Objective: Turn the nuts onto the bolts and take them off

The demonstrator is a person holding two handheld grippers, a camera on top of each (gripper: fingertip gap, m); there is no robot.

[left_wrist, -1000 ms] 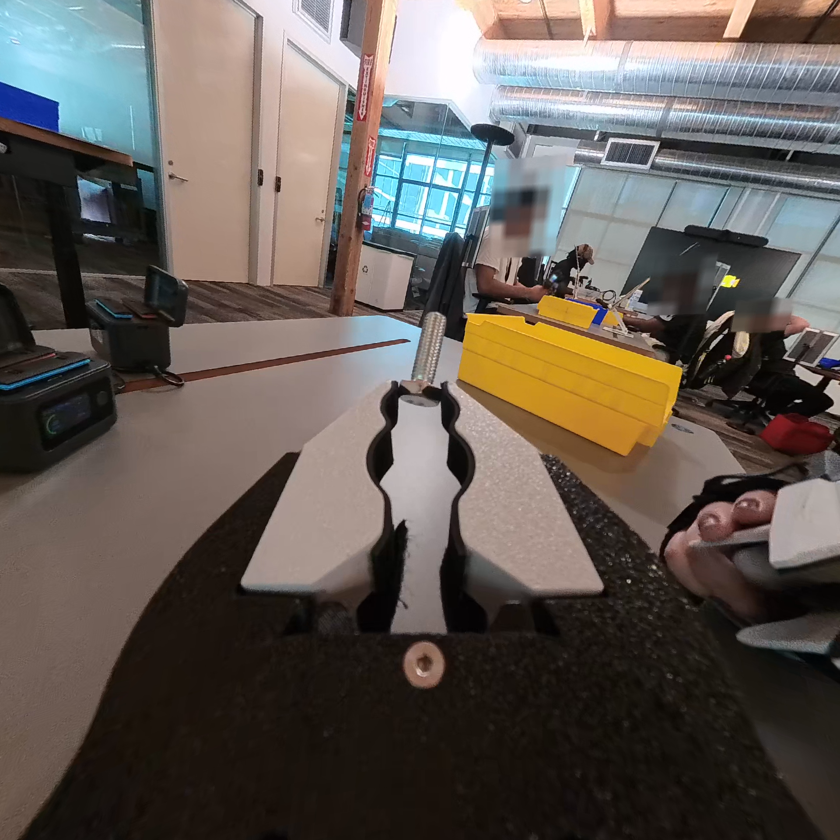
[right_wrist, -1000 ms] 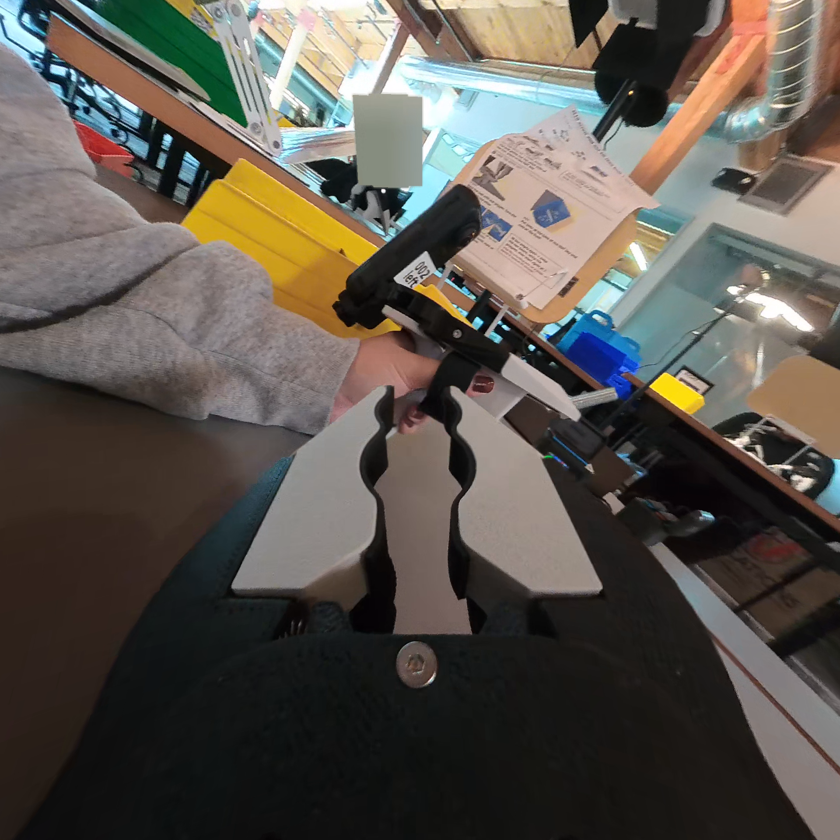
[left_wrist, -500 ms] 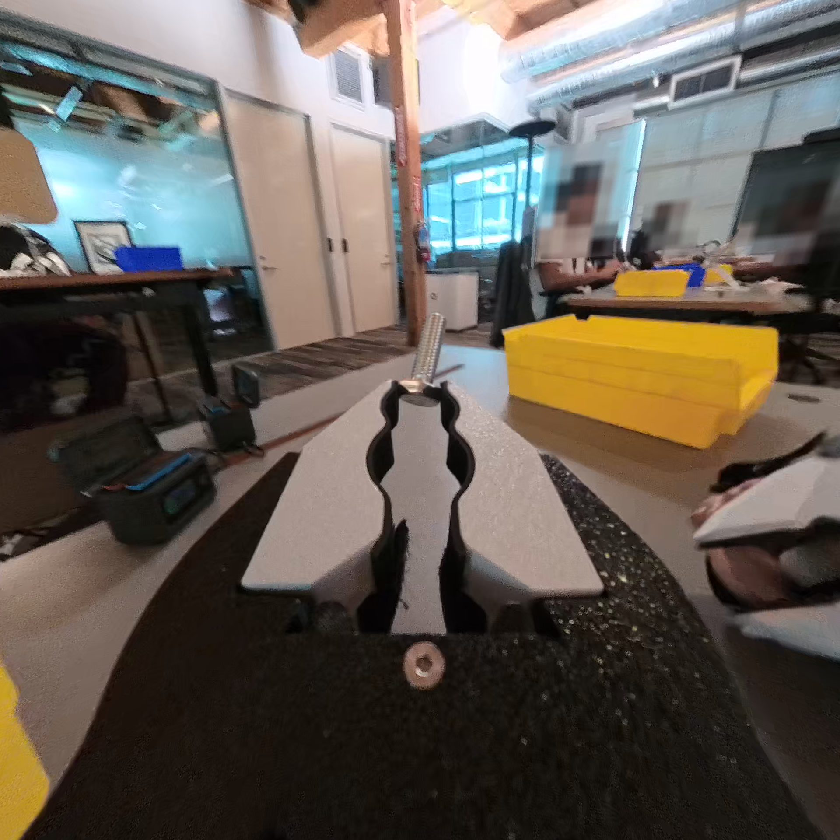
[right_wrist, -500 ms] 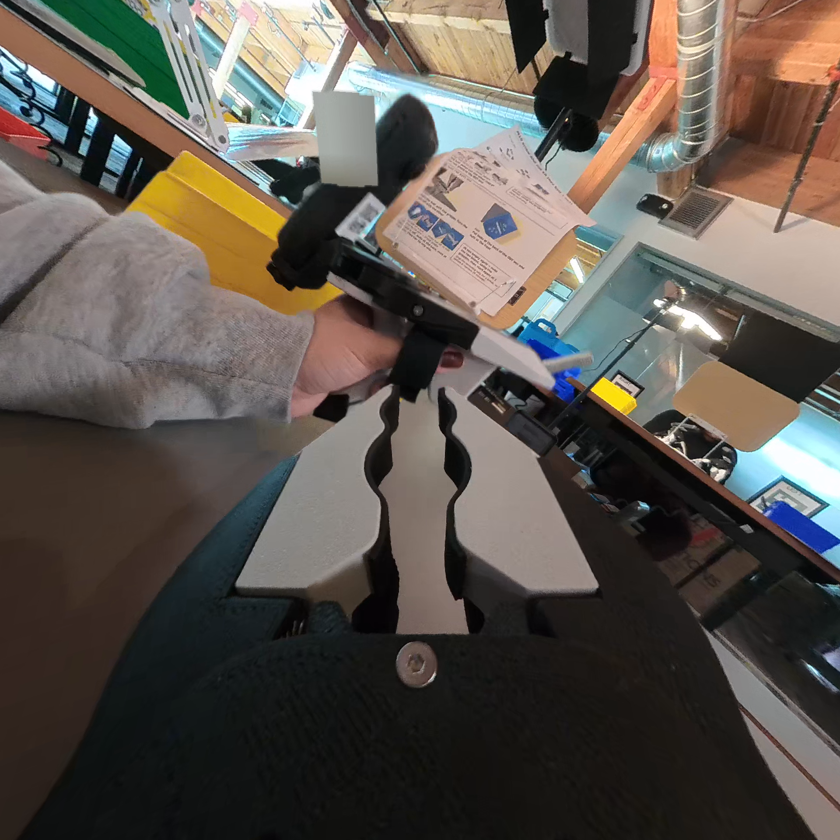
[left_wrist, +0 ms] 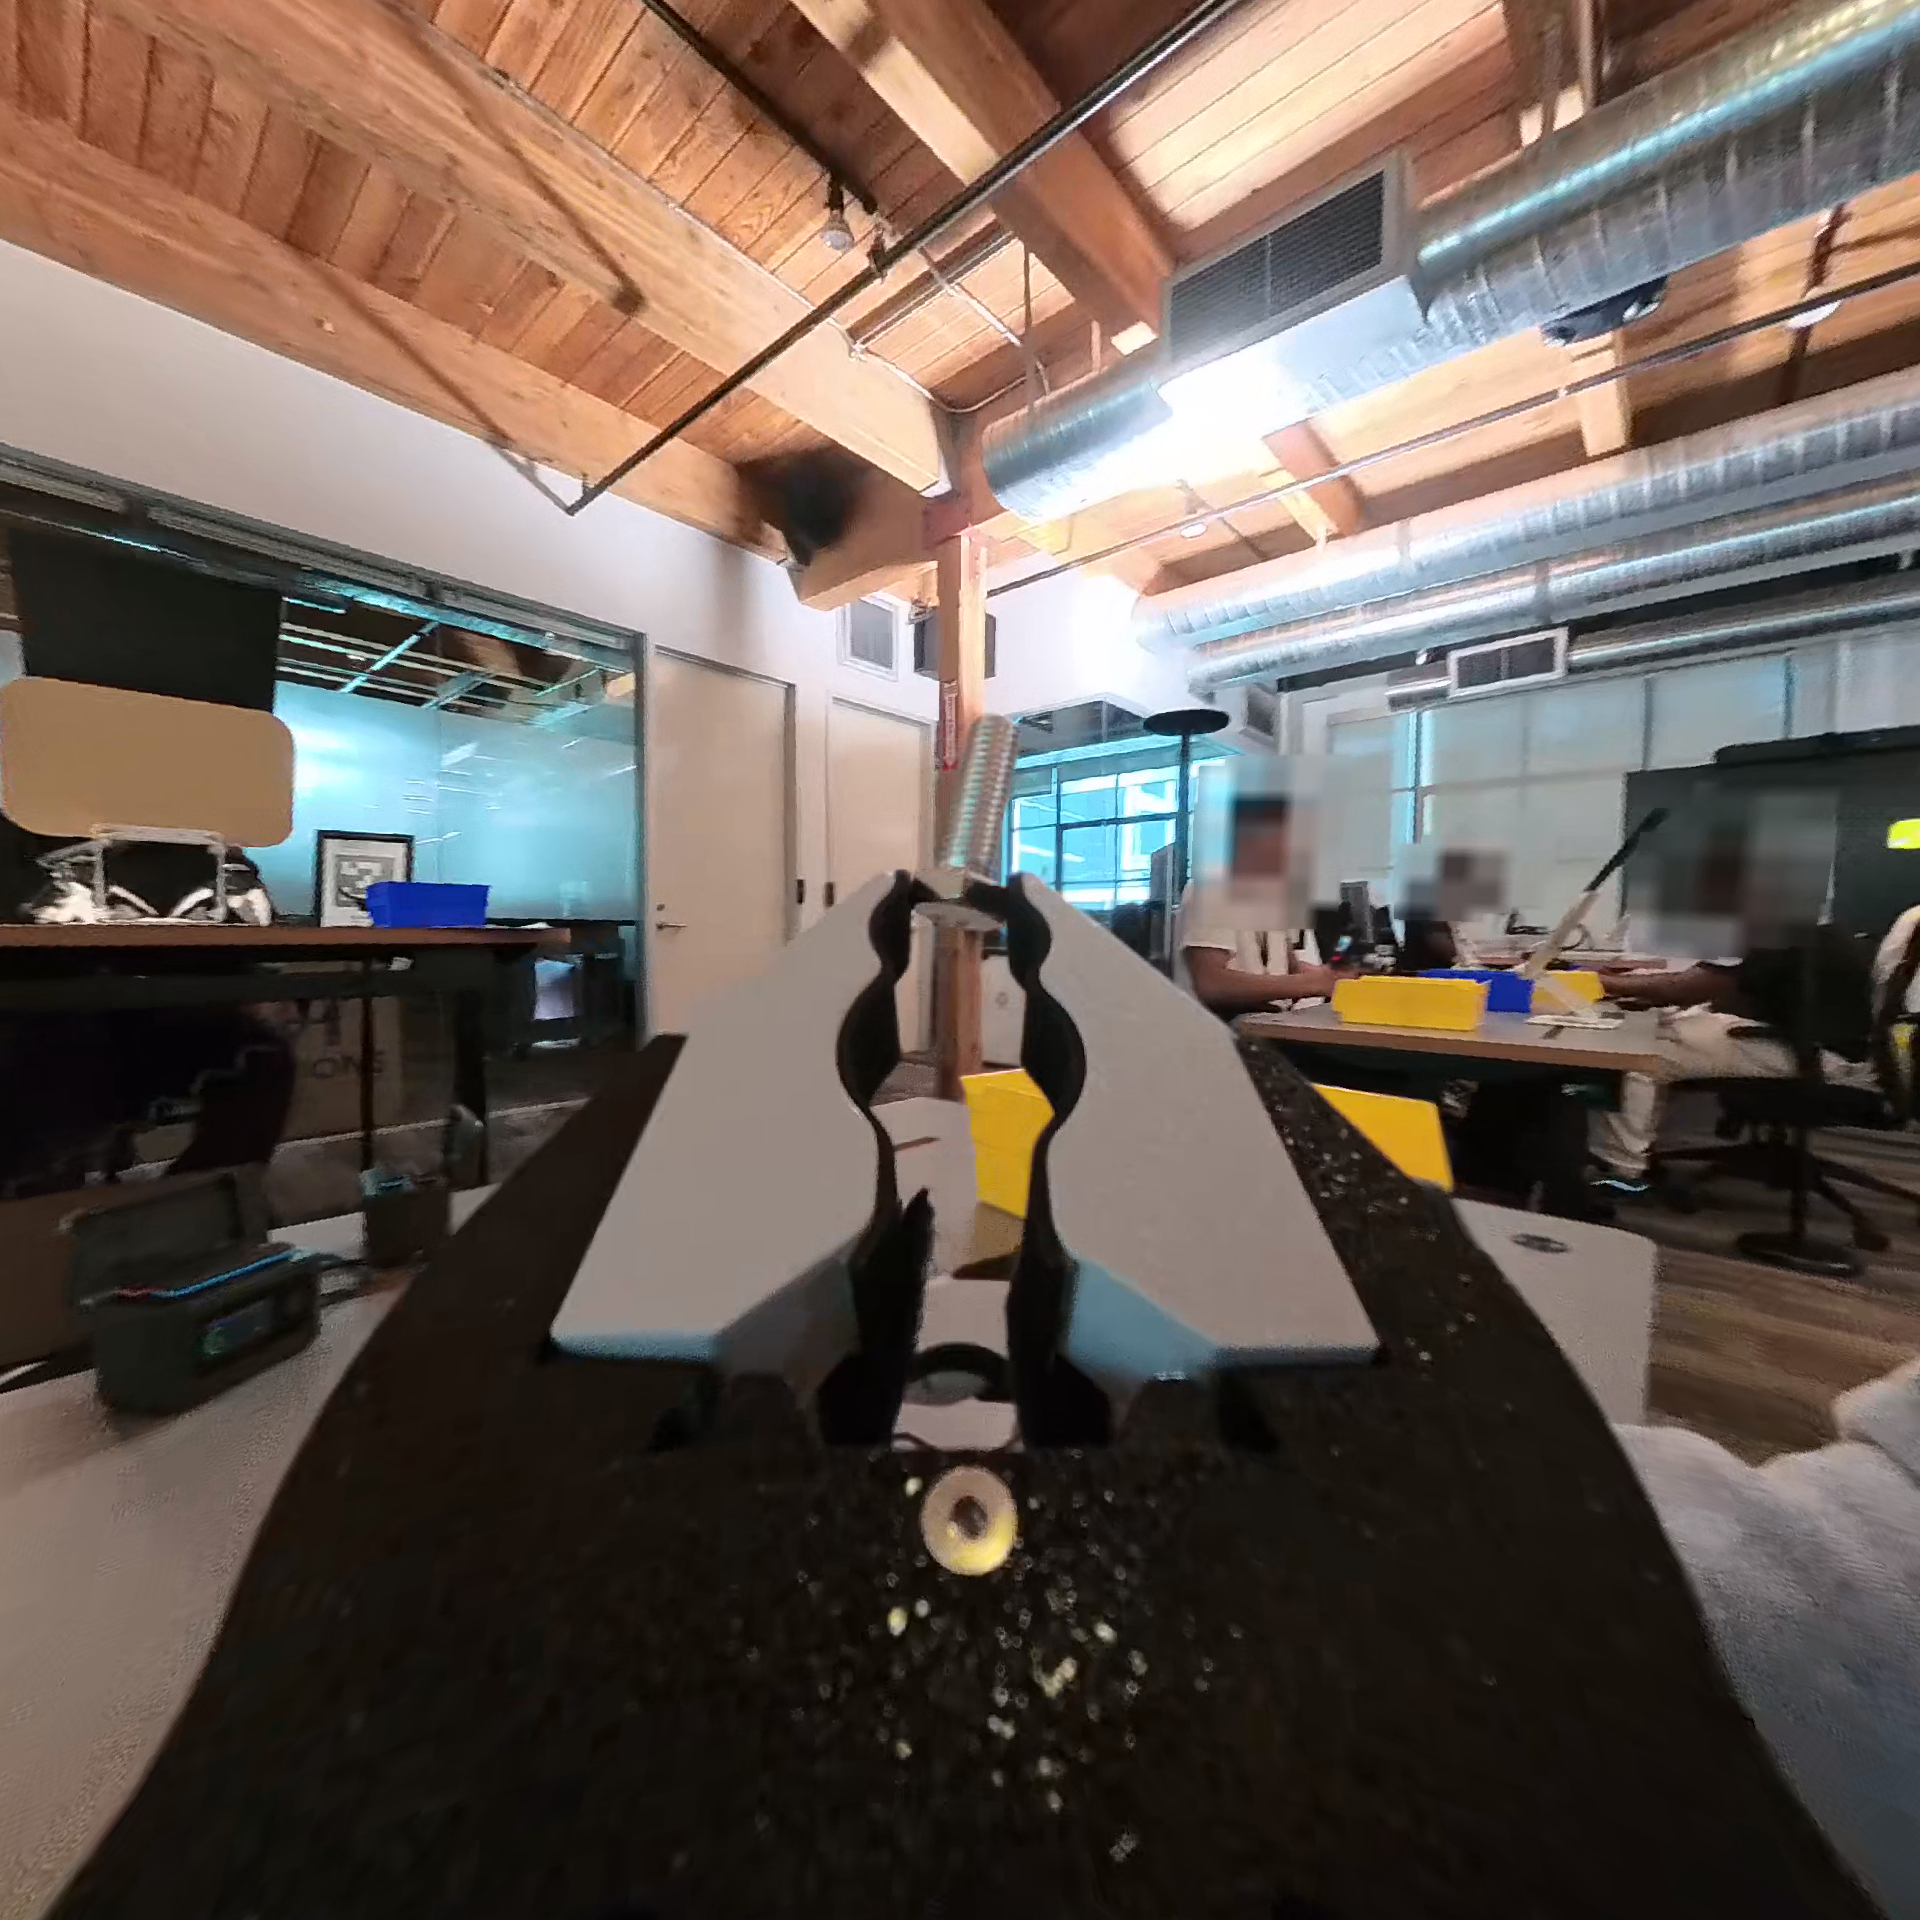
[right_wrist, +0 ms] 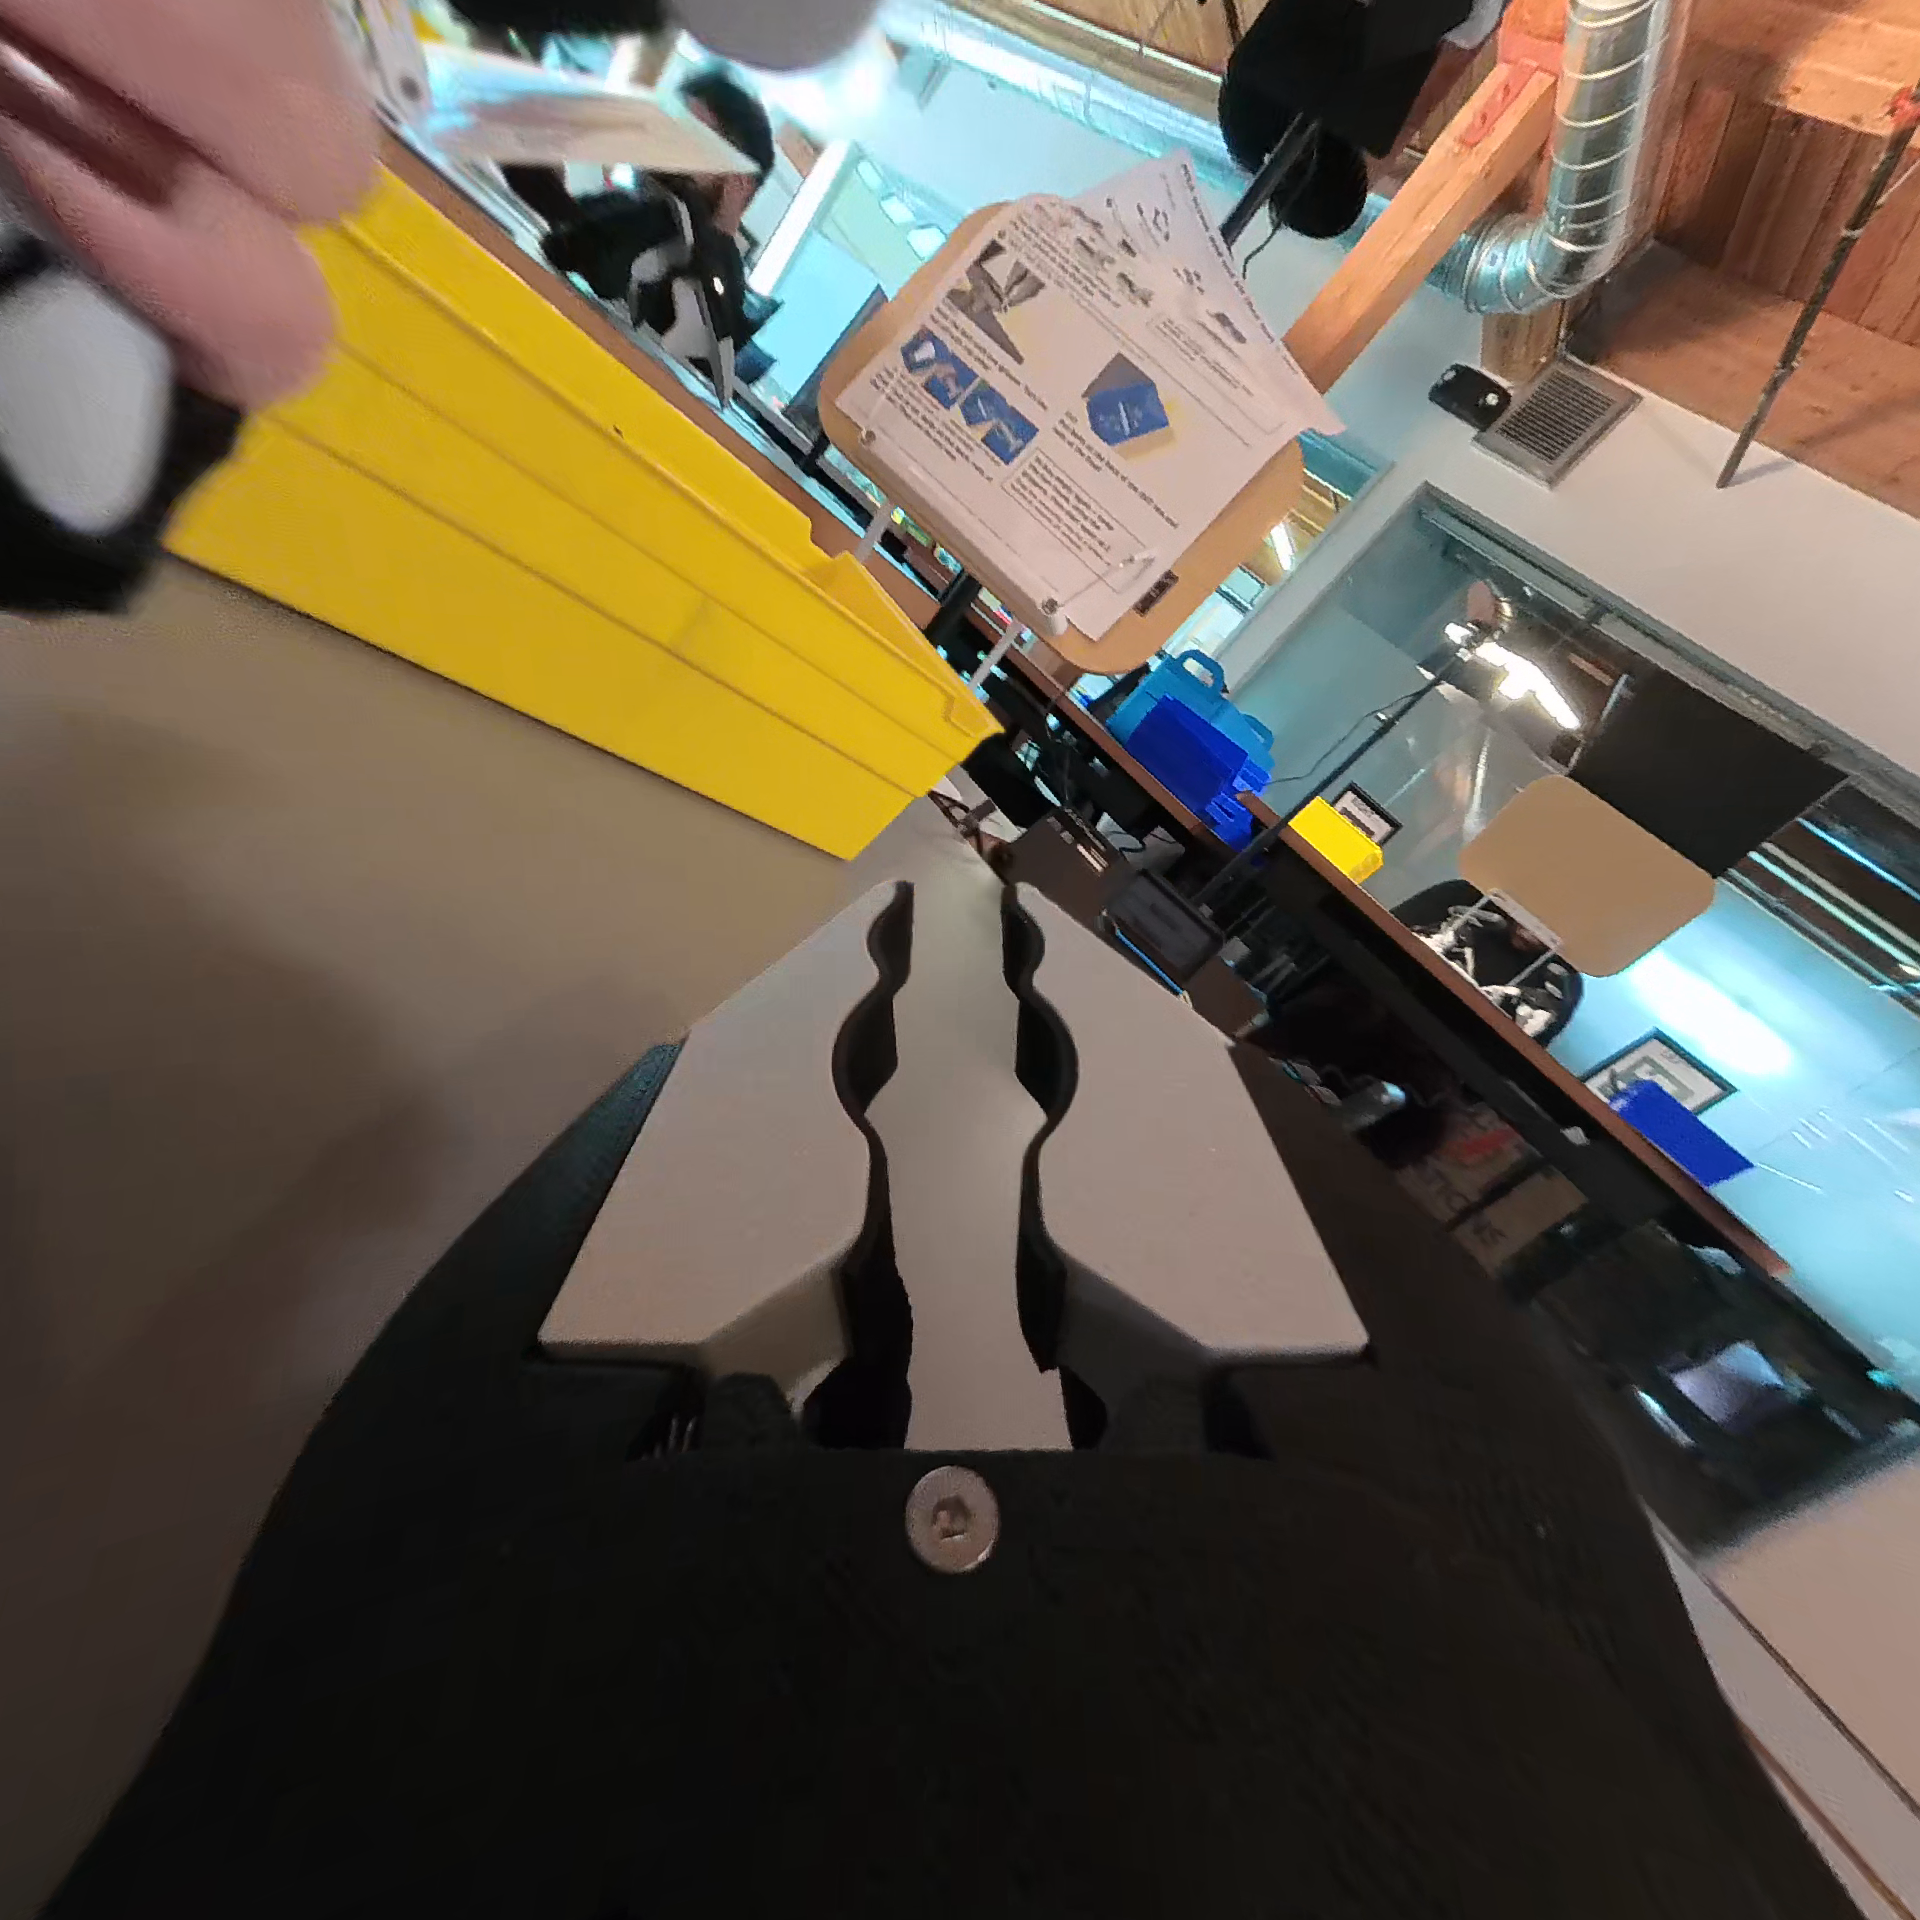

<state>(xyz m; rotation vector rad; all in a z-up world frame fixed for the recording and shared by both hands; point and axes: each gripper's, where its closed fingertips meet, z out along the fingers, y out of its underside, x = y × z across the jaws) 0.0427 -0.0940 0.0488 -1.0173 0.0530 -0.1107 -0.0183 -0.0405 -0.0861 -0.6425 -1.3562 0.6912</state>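
My left gripper (left_wrist: 956, 902) is shut on the head of a silver bolt (left_wrist: 977, 800). The threaded shaft stands up past the fingertips, tilted slightly right, and is held in the air above the grey table (left_wrist: 135, 1507). My right gripper (right_wrist: 956, 888) is empty, with a narrow gap between its jaws, low over the table (right_wrist: 364, 987). The hand (right_wrist: 156, 208) holding the left gripper shows blurred at the top left of the right wrist view. No nut shows in either view.
A yellow bin (right_wrist: 571, 582) lies on the table ahead of the right gripper; it also shows in the left wrist view (left_wrist: 1382, 1127). A black device (left_wrist: 197, 1320) sits at the table's left. A grey sleeve (left_wrist: 1818, 1538) is at lower right. People sit at desks beyond. The left gripper's tips are roughly 15 cm from the right gripper's.
The left gripper has lifted and tipped upward with the bolt still in it. In the right wrist view the hand with the left gripper has moved up to the top left corner.
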